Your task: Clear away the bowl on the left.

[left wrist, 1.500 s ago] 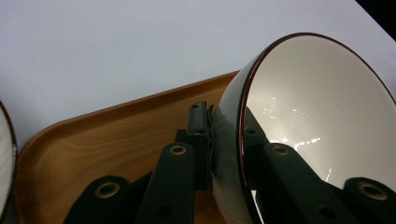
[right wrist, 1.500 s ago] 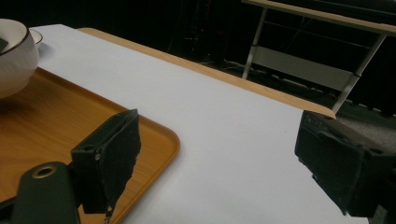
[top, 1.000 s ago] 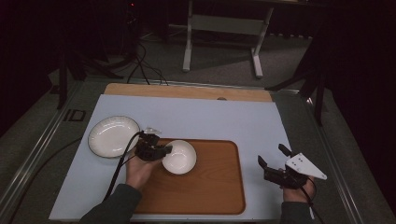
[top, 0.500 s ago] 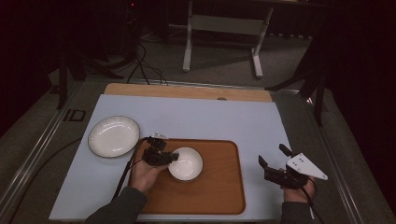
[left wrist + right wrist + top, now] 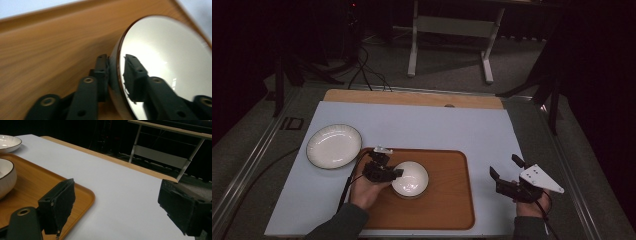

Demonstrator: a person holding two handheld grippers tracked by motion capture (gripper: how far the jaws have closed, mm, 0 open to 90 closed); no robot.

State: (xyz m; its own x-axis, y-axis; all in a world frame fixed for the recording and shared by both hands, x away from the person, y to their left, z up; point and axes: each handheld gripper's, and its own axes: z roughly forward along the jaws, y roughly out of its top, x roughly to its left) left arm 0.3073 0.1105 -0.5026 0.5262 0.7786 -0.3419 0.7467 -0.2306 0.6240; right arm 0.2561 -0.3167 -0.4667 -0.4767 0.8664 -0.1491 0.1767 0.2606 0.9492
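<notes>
A white bowl (image 5: 410, 178) with a thin dark rim sits on a wooden tray (image 5: 447, 200), left of the tray's middle. The left gripper (image 5: 398, 173) grasps its left rim: in the left gripper view one jaw presses the bowl's (image 5: 165, 62) outer wall and the other lies against the glossy white inside, the rim pinched between them, with the tray's (image 5: 50, 50) wood grain behind. The person's left hand (image 5: 364, 190) holds that gripper over the tray's left part.

The tray lies on the near half of a pale blue counter (image 5: 422, 127). Just beyond the tray's far left corner rests a white plate (image 5: 334, 145) with a ribbed rim, apart from the bowl.

The right gripper (image 5: 504, 169) hovers near the counter's right edge, to the right of the tray, its jaws spread wide with nothing between them; the right gripper view shows bare counter (image 5: 120, 195) in the gap and the tray's (image 5: 82, 192) corner at the left.

No legible writing appears on any of these things.
</notes>
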